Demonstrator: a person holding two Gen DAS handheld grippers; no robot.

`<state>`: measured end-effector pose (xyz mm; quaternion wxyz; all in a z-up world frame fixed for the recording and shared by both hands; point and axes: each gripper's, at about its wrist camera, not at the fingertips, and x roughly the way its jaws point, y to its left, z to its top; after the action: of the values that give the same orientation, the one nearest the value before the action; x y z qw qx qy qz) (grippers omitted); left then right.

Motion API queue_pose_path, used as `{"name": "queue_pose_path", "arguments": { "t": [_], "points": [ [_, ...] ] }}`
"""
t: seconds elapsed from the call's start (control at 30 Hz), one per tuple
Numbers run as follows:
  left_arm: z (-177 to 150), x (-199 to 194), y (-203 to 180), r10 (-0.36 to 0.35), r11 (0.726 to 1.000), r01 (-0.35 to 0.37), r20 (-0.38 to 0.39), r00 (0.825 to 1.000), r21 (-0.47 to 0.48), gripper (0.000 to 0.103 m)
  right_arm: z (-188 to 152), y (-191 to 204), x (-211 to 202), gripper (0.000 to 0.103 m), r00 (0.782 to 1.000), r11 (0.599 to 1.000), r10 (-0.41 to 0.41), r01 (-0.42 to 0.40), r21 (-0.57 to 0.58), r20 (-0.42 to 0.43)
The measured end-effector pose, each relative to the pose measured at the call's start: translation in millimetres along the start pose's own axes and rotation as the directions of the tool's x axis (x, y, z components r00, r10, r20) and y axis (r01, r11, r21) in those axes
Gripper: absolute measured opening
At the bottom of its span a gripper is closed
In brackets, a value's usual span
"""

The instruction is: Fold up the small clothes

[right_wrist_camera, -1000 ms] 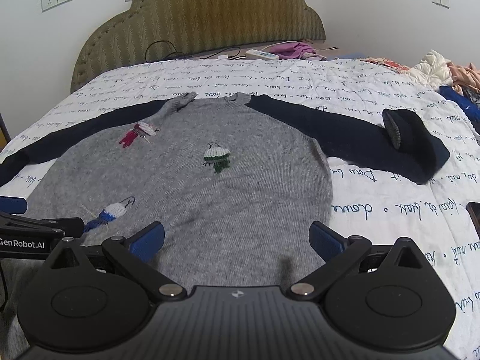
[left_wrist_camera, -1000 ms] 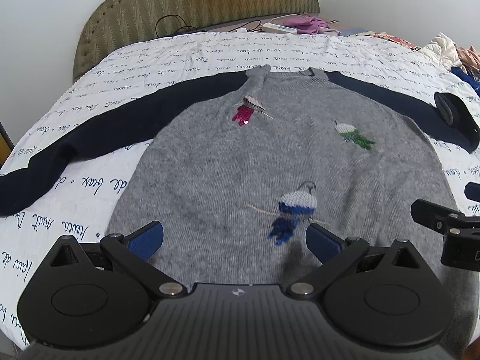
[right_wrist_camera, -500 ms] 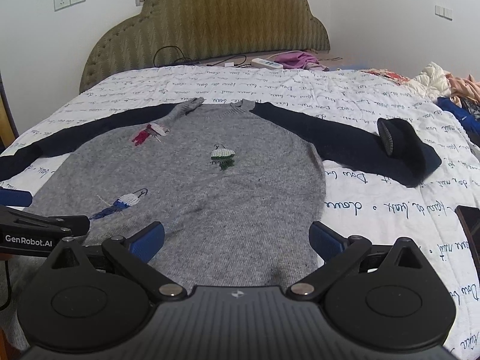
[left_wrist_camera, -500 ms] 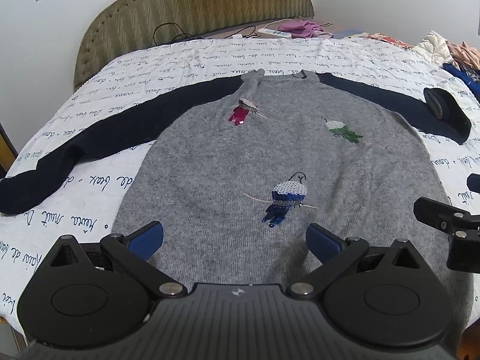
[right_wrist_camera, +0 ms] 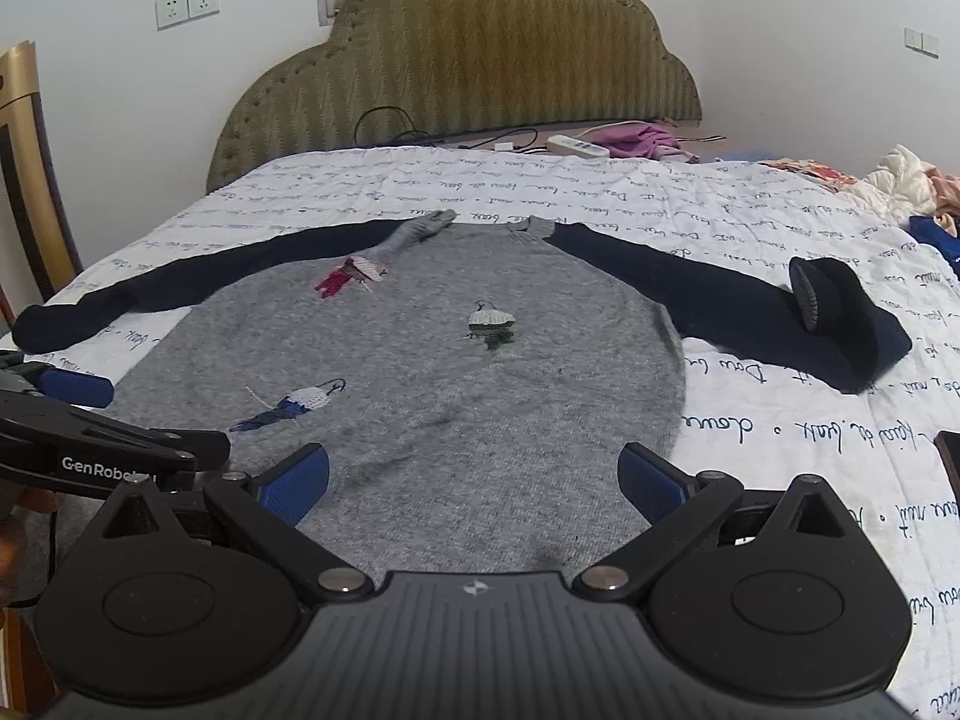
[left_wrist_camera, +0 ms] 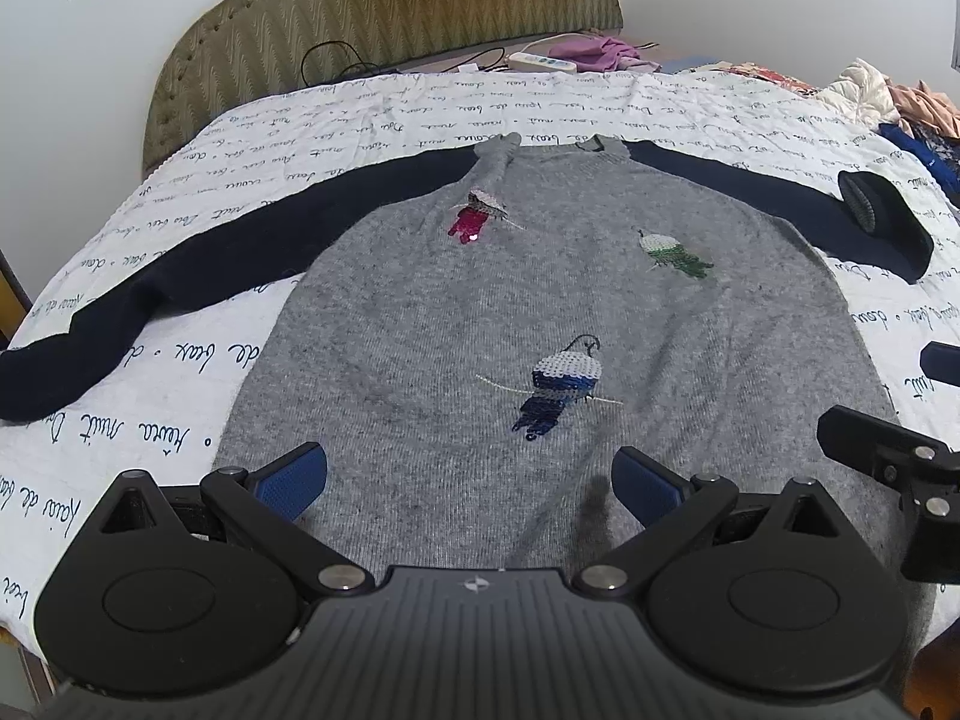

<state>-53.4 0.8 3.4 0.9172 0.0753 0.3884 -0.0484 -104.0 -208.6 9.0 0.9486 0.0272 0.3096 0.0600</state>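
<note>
Left wrist: grey sweater (left_wrist_camera: 510, 324) flat on bed (left_wrist_camera: 360, 114), unfolded. Both hand-held grippers, left (left_wrist_camera: 471, 483) and right (right_wrist_camera: 474, 480), wide open, empty, have drawn back toward 6 o'clock; folding not begun.

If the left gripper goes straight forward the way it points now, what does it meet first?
Probably the grey sweater: the open left gripper points across its lower front toward the blue sequin bird. Its height above the fabric is unclear.

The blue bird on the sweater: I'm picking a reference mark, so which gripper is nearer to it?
Left. The left gripper hovers just short of the blue bird, nearly centred on it. The right gripper sits off to the bird's right, over the sweater.
</note>
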Motion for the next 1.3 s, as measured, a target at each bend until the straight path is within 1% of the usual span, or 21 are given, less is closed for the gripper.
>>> {"name": "queue_pose_path", "arguments": {
  "t": [0.23, 0.43, 0.7, 0.87, 1.0, 1.17, 1.3],
  "points": [
    [-2, -3, 0, 0.008, 1.000, -0.008, 0.001, 1.000, 0.007, 0.102, -2, -1, -4, 0.103, 1.000, 1.000, 0.010, -0.010, 0.006, 0.005],
    [-3, -4, 1, -0.004, 1.000, 0.004, -0.006, 1.000, 0.005, 0.102, -2, -2, -8, 0.103, 1.000, 1.000, -0.001, 0.001, 0.000, 0.017],
    [0, -3, -4, 0.017, 1.000, -0.017, 0.004, 1.000, 0.026, 0.102, -5, -2, -10, 0.103, 0.999, 1.000, 0.004, -0.003, -0.024, 0.042],
    [4, 0, -9, 0.022, 0.999, -0.023, 0.017, 1.000, 0.048, 0.102, -6, -10, -6, 0.103, 0.999, 1.000, 0.021, -0.021, 0.017, 0.034],
    [9, 4, -14, 0.016, 0.998, -0.018, 0.024, 1.000, 0.064, 0.102, -6, -15, -2, 0.103, 1.000, 1.000, -0.002, 0.001, 0.027, 0.029],
    [19, 10, -21, -0.012, 0.998, 0.009, 0.040, 0.999, 0.060, 0.102, -6, -23, 5, 0.103, 0.999, 0.999, -0.029, 0.028, 0.019, 0.032],
    [29, 17, -30, -0.019, 0.998, 0.015, 0.062, 0.998, 0.065, 0.103, -2, -37, 10, 0.103, 0.997, 0.998, -0.056, 0.055, 0.024, 0.045]
  ]
}}
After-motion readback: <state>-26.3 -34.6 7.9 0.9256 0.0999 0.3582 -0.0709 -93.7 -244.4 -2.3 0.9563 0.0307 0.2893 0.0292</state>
